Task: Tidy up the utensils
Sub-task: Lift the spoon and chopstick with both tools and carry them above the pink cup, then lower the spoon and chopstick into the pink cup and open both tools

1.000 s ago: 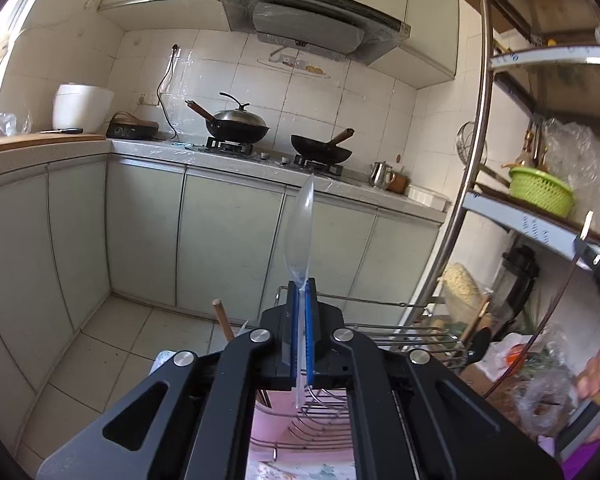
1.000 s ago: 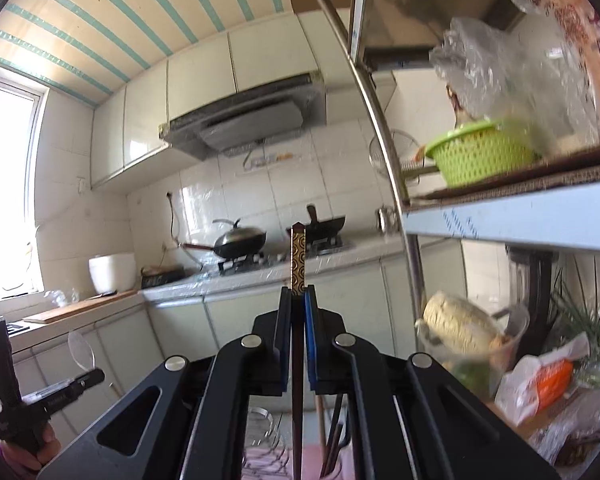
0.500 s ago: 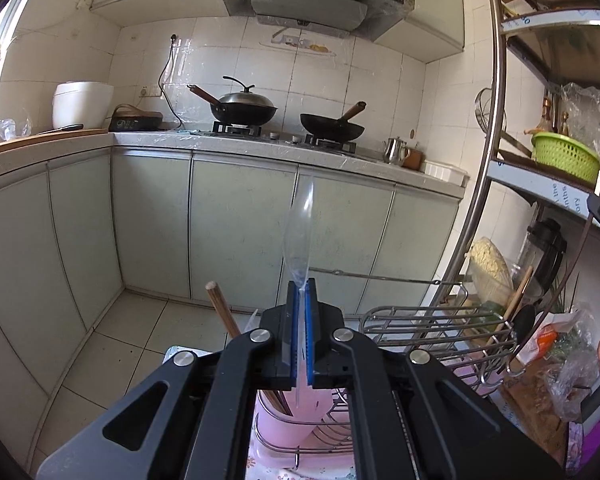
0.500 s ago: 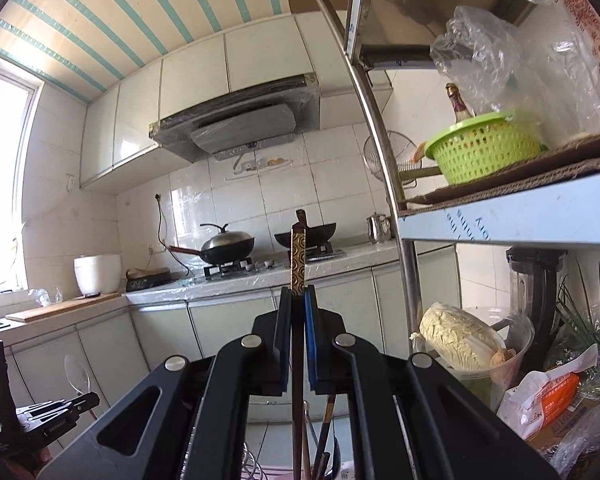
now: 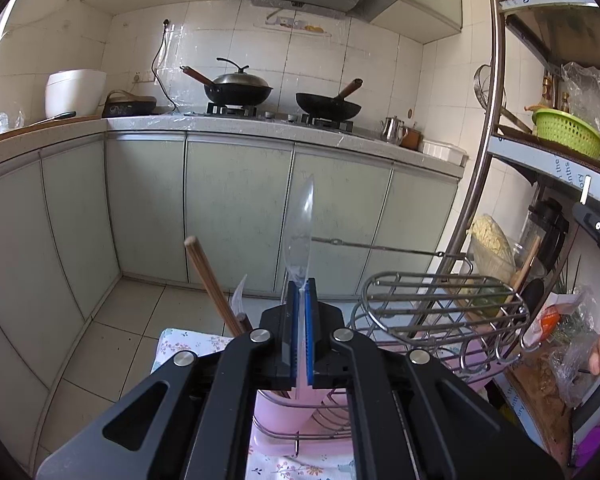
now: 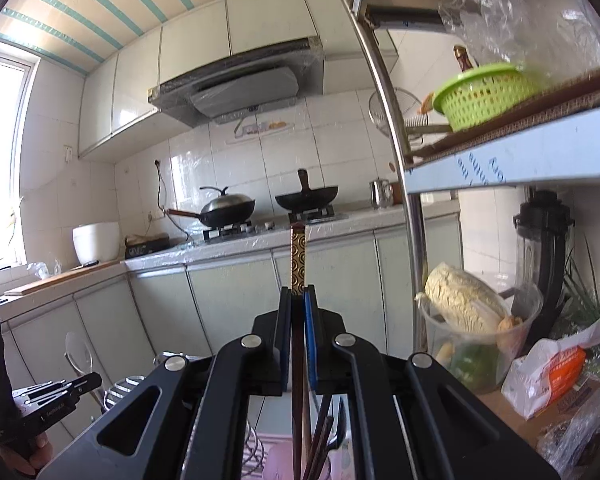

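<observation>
Left claw clamps one clear spoon; right claw clamps seemingly one chopstick.

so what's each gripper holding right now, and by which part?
Left gripper: clear plastic spoon, clamped at its handle, bowl up. Right gripper: dark wooden chopstick with gold-patterned top, clamped just below the pattern.

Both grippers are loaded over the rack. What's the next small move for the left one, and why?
Probably lower the left gripper a little further: it is shut on the clear plastic spoon, held upright above the pink cup in the wire rack, where a wooden stick already stands.
</observation>
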